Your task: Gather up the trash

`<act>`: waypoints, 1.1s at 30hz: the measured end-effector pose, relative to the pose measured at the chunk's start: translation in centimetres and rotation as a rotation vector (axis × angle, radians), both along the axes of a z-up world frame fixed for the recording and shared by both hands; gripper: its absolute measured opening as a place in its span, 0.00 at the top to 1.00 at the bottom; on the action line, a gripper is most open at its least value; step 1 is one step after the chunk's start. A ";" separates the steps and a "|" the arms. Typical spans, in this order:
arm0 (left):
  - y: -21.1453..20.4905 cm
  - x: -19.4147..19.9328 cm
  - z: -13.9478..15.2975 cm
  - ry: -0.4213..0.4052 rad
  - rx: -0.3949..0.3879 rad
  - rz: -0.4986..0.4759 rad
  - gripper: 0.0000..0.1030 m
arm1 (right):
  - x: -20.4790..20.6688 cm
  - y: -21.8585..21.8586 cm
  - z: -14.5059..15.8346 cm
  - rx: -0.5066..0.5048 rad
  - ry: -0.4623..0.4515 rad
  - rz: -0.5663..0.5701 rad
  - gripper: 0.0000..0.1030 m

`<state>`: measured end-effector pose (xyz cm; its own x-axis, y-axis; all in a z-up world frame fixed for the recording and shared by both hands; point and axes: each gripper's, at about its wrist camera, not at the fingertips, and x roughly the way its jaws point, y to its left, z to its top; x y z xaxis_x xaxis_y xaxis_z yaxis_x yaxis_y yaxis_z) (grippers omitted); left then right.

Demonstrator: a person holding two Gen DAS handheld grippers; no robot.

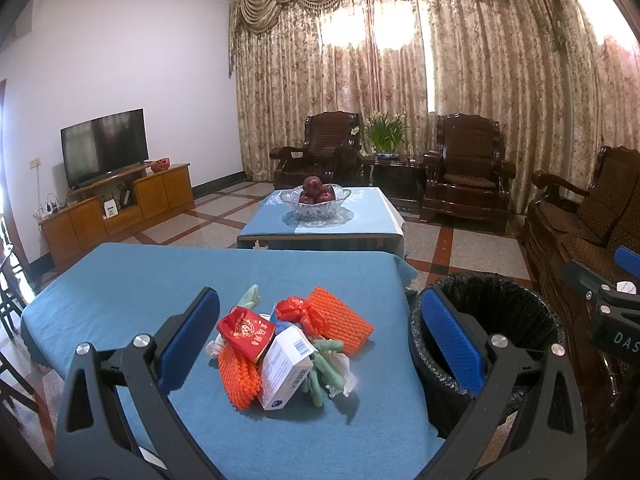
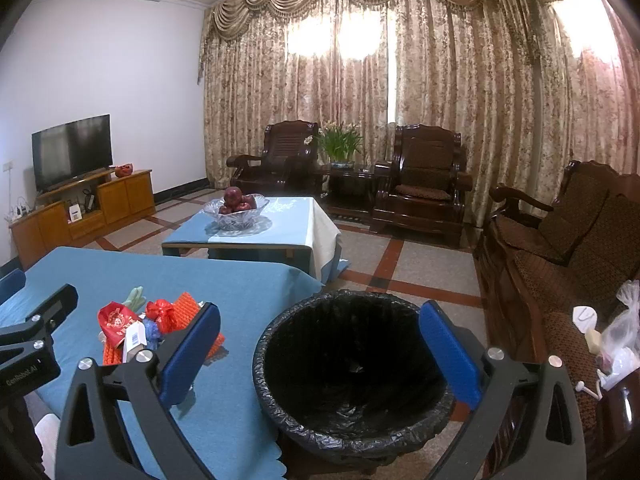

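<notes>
Blue pads gape wide and empty on my left gripper (image 1: pixel 320 344) and right gripper (image 2: pixel 320 356). Nothing collected yet: the trash pile (image 1: pixel 288 344) sits on the table (image 1: pixel 120 280), bin (image 2: pixel 352 360) just beside. Next, I'd pinch one piece.

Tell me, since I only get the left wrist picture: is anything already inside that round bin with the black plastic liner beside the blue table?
Observer: The right wrist view looks into the round bin with the black plastic liner; I make out no trash inside.
Operator: Is the other gripper holding something?
Observer: No, the right gripper stands open and empty.
Operator: Any rubbish elsewhere?
Observer: A crumpled clear plastic bag sits at the near end of the brown wooden sofa.
</notes>
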<state>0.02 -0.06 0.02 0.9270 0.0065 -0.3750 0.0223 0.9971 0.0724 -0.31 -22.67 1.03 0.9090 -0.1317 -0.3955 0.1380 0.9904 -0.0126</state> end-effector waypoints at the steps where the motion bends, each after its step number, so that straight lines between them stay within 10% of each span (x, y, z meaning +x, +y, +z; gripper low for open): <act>1: 0.0 0.0 0.0 -0.001 -0.001 0.000 0.05 | 0.0 0.0 0.0 0.000 0.001 0.000 0.06; 33: 0.0 0.1 0.0 0.006 -0.003 0.000 0.05 | 0.0 -0.1 0.0 0.005 0.002 0.000 0.06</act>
